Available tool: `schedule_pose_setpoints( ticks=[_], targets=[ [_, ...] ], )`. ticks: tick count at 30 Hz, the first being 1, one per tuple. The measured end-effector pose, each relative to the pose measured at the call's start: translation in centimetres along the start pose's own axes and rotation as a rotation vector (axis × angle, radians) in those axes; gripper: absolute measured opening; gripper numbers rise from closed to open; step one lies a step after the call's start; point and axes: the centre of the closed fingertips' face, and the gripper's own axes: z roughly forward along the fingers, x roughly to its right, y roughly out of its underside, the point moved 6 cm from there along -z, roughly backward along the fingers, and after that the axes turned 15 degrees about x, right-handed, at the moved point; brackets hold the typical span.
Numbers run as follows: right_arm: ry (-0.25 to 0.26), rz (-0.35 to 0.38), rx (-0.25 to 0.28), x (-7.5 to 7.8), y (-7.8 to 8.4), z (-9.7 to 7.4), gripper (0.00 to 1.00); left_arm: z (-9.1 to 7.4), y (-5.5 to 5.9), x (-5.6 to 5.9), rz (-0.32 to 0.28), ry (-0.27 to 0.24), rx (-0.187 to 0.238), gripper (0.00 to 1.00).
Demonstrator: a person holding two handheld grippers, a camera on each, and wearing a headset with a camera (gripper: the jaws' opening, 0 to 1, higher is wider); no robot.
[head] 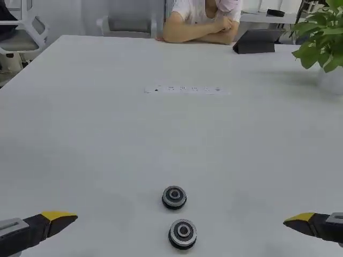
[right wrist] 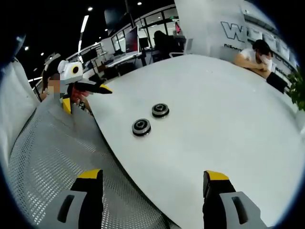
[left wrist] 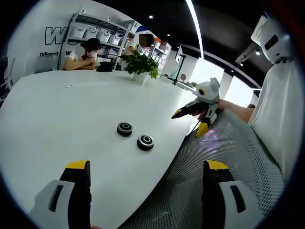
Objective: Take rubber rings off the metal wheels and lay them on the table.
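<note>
So far nothing is done, by my read. On the table (head: 107, 150), the near wheel (head: 183, 234) and far wheel (head: 174, 197) lie flat, just beside each other and not touching, close to the front edge. Each shows a black band round a metal hub. I take those for the rings (head: 183, 245), so both are still on. The tabletop round the wheels is bare.

The left gripper (left wrist: 146, 165) has its jaws spread wide with nothing between them. It hangs off the front-left edge, well apart from both wheels. The right gripper (right wrist: 152, 175) is the same: spread wide, empty, off to the front right. In the head view the yellow tips sit bottom left and bottom right, with the wheels roughly between them.

Everything is left to do, I'd say:
- close in and pin one wheel with one gripper
- peel its ring with the other and lay it on the table
- repeat for the second wheel

I can't tell whether a wheel carries one ring or more, as they're too small here.

A power strip (head: 185, 89) sits mid-table, a person (head: 201, 21) at the far end and a plant (head: 321, 37) far right. None look to be in the way.
</note>
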Motion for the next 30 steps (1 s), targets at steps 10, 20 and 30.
schedule_pose_setpoints(
  ticks=[10,20,30],
  targets=[
    [-0.006,-0.004,-0.011,-0.02,0.09,0.00,0.83,-0.02,-0.05,-0.08,-0.001,-0.003,0.003,0.96],
    [0.002,-0.002,-0.008,0.05,0.07,0.02,0.84,0.00,-0.03,-0.05,0.002,0.001,0.000,0.96],
    [0.003,-0.003,-0.005,0.03,0.01,0.04,0.84,-0.04,-0.08,-0.07,0.003,-0.003,0.004,0.96]
  ],
)
